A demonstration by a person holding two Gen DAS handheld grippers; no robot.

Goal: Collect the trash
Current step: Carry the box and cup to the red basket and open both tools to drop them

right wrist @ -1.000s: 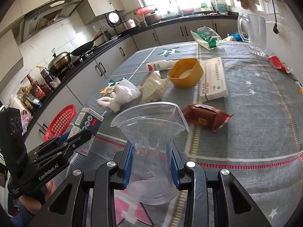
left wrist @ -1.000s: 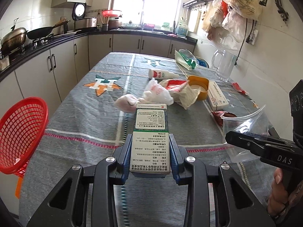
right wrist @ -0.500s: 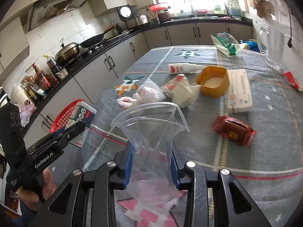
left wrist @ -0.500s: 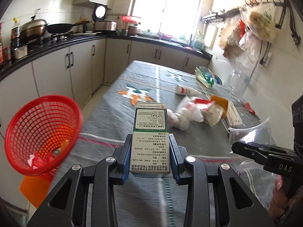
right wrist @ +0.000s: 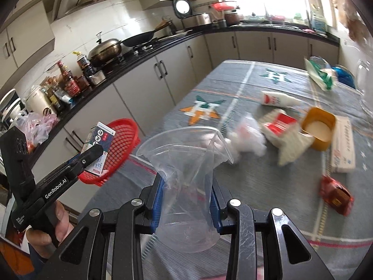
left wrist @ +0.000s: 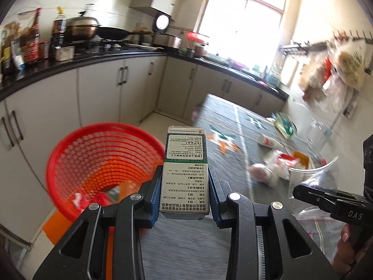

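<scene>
My left gripper (left wrist: 185, 186) is shut on a small printed medicine box (left wrist: 185, 163), held in the air at the table's left edge, beside and above the red mesh basket (left wrist: 93, 161). The basket has some scraps at its bottom. In the right wrist view the same box (right wrist: 99, 148) sits in front of the basket (right wrist: 116, 149). My right gripper (right wrist: 185, 198) is shut on a crumpled clear plastic cup (right wrist: 186, 163) above the table's near end. The cup also shows in the left wrist view (left wrist: 312, 184).
The grey star-patterned tablecloth (right wrist: 256, 186) carries a white crumpled bag (right wrist: 247, 137), a red-and-white wrapper (right wrist: 279, 128), an orange tub (right wrist: 318, 128), a flat white box (right wrist: 343, 144), a red packet (right wrist: 335, 193) and a white bottle (right wrist: 277, 99). Kitchen cabinets (left wrist: 105, 93) run along the left.
My left gripper has swung left with the box, from over the table to beside the red basket. My right gripper has kept hold of the cup and turned slightly left.
</scene>
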